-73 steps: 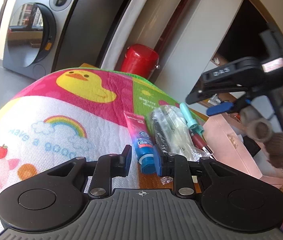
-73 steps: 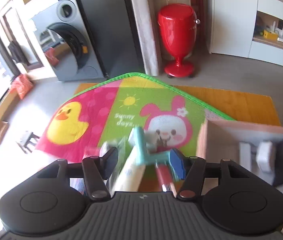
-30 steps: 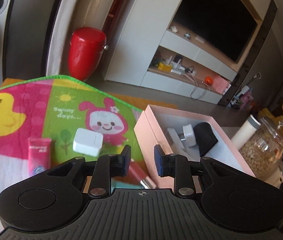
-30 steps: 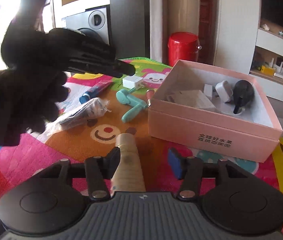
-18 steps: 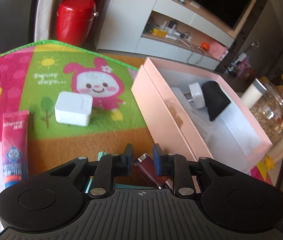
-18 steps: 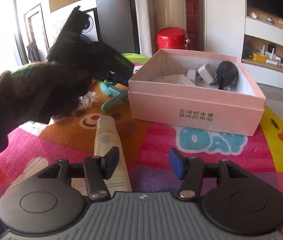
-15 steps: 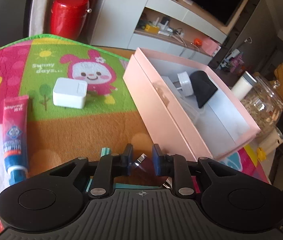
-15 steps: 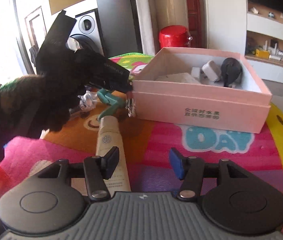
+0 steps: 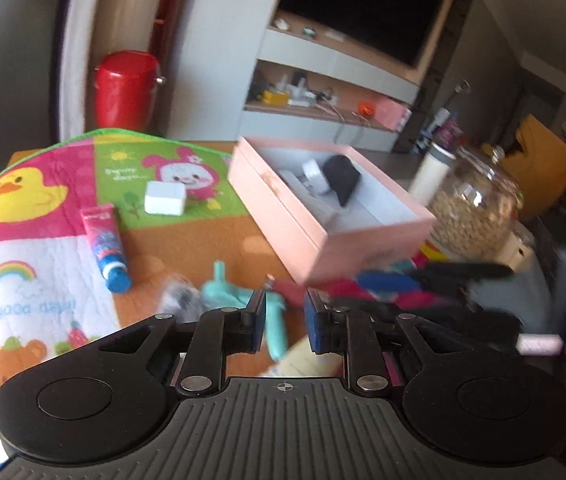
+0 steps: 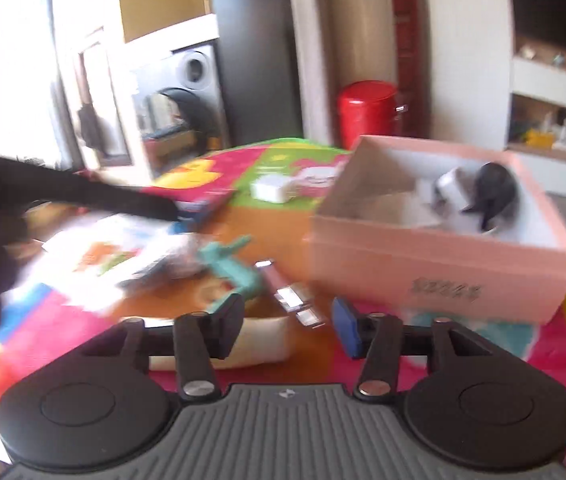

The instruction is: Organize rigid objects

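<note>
In my left wrist view, going from the left edge: the tube lies at left-centre on the mat, cap toward me, and the white block sits just above it near the rabbit print. Both are loose, I judge, because they are waiting their turn. Low in the middle, my left gripper hangs over the teal tool; its jaws stand narrowly apart and nothing is pressed between them. The box lies open at centre-right, which suits dropping things in from above; a plug and a dark piece are already inside.

In the right wrist view, the other rig crosses the left edge as a dark blur. At bottom centre my right gripper is closing, with the cream bottle beside the left pad, not yet gripped as far as I can tell. The maroon stick lies just beyond, close to the box wall.
</note>
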{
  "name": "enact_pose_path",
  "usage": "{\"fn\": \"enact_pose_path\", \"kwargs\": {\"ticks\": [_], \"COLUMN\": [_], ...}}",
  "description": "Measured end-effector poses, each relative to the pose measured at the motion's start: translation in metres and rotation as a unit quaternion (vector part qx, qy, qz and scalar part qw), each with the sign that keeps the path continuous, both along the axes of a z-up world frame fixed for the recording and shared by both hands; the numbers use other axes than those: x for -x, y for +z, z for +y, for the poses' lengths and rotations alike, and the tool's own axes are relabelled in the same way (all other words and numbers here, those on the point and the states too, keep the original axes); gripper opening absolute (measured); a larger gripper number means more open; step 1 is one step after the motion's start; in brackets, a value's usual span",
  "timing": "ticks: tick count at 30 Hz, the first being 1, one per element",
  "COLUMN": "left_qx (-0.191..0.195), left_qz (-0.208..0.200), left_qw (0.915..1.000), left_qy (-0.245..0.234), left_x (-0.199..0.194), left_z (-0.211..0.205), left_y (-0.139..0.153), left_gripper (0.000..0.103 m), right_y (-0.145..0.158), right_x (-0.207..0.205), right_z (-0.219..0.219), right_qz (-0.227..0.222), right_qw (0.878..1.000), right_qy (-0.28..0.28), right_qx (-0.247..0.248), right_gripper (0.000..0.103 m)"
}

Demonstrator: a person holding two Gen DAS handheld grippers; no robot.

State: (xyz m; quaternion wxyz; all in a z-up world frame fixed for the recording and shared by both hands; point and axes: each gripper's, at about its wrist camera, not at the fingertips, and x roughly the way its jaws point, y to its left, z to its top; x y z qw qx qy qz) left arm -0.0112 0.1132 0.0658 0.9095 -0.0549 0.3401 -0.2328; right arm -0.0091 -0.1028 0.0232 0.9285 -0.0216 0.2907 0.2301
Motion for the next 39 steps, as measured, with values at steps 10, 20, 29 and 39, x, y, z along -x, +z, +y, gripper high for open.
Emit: {"fn": "enact_pose_path", "kwargs": {"ticks": [10,20,29,39], "left_qx": [-0.133,-0.127,-0.070,-0.054], "left_qz": [-0.037,-0.024,-0.007,0.015], "left_qw": [0.9882,0.9867,0.9972,0.9959], "left_qy": [-0.066,-0.098,-0.027,-0.070], "left_x": [0.016,0.017,-0.007,0.004], "left_z": [-0.049,-0.061,-0.032,-0.043], "left_y": [-0.026,-0.033,-0.026,-0.033], "left_gripper": [0.024,0.028,0.028,0.030], "right_y": [-0.014,-0.021,-0.031,-0.032], "right_x": [-0.015,0.026,0.032,0.031], "right_z": [0.004,-0.069,-0.059,-0.062], "right_qz": [0.043,0.038,0.007,0.014], "right_qw": [0.998,0.996,0.997,0.998], "right_qy": [0.028,-0.074,-0.072,-0.065], "right_qx": [0.019,0.035,0.038,0.022], "right_gripper": [0.020,0.025,0.061,0.067]}}
